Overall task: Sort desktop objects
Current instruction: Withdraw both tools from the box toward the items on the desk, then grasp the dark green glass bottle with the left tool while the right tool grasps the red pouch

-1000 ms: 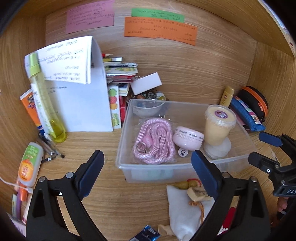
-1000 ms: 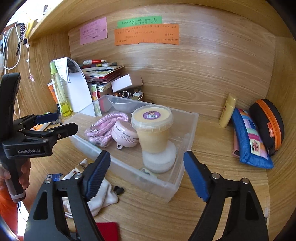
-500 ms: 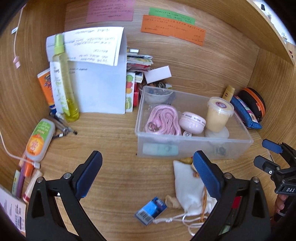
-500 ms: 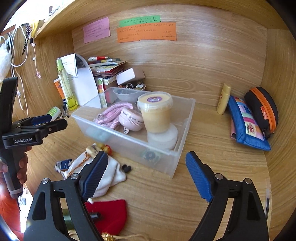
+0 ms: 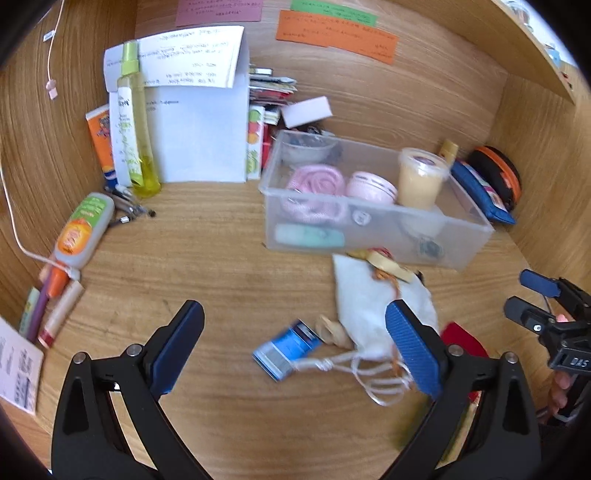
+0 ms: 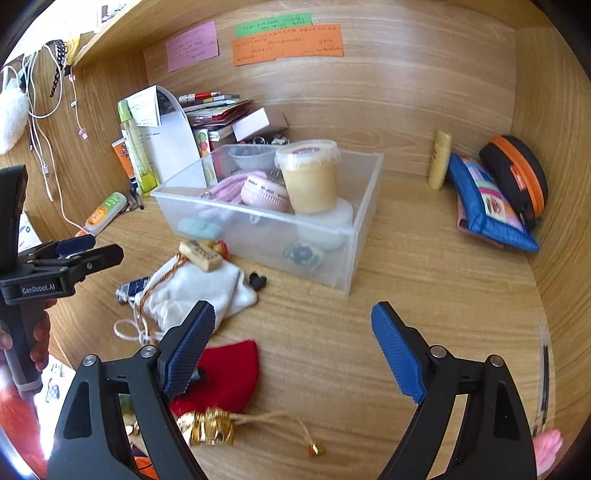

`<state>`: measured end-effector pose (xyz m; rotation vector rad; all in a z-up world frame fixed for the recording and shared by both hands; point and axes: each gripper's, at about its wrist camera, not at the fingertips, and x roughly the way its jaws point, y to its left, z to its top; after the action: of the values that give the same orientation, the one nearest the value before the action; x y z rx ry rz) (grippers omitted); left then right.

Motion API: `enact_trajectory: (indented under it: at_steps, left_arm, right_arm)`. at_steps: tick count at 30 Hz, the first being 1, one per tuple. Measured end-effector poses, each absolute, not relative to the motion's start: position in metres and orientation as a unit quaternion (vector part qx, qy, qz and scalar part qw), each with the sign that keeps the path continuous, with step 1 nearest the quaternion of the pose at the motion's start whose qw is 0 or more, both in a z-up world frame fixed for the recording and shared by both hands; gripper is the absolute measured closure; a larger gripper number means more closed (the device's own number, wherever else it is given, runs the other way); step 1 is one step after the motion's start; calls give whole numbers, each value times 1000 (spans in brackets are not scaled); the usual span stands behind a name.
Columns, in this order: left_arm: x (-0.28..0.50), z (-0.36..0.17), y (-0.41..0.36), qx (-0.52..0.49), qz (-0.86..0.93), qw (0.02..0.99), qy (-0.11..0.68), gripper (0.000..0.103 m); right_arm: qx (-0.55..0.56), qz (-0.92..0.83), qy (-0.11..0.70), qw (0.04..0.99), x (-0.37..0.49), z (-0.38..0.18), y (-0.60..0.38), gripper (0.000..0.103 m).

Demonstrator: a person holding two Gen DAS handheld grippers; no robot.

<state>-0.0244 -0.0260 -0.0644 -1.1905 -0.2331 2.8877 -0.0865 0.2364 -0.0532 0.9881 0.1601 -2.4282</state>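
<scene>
white pouch (image 5: 373, 306) beside right finger of left gripper (image 5: 295, 332), untouched

The table (image 6: 424, 295) is light wood with a running grain, closed in by a back wall (image 6: 388, 92) and side panels of the same wood, like an alcove. A wooden shelf (image 6: 122, 33) crosses the upper left of the right wrist view. Pink (image 6: 192, 46), green (image 6: 273, 24) and orange (image 6: 288, 44) paper notes are stuck high on the back wall. White cables (image 6: 40, 122) hang down the left side panel. Bright daylight shows past the upper right corner of the left wrist view.
</scene>
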Motion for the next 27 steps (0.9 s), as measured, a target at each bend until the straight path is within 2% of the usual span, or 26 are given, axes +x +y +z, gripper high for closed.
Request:
enact_trajectory:
  at_steps: [14, 27]
  left_arm:
    - [27, -84, 33, -393, 915, 70, -62, 3]
    - [24, -114, 47, -414, 905, 76, -65, 3]
  right_arm:
    - [382, -885, 46, 263, -52, -76, 265, 18]
    - [376, -877, 57, 294, -31, -85, 260, 18]
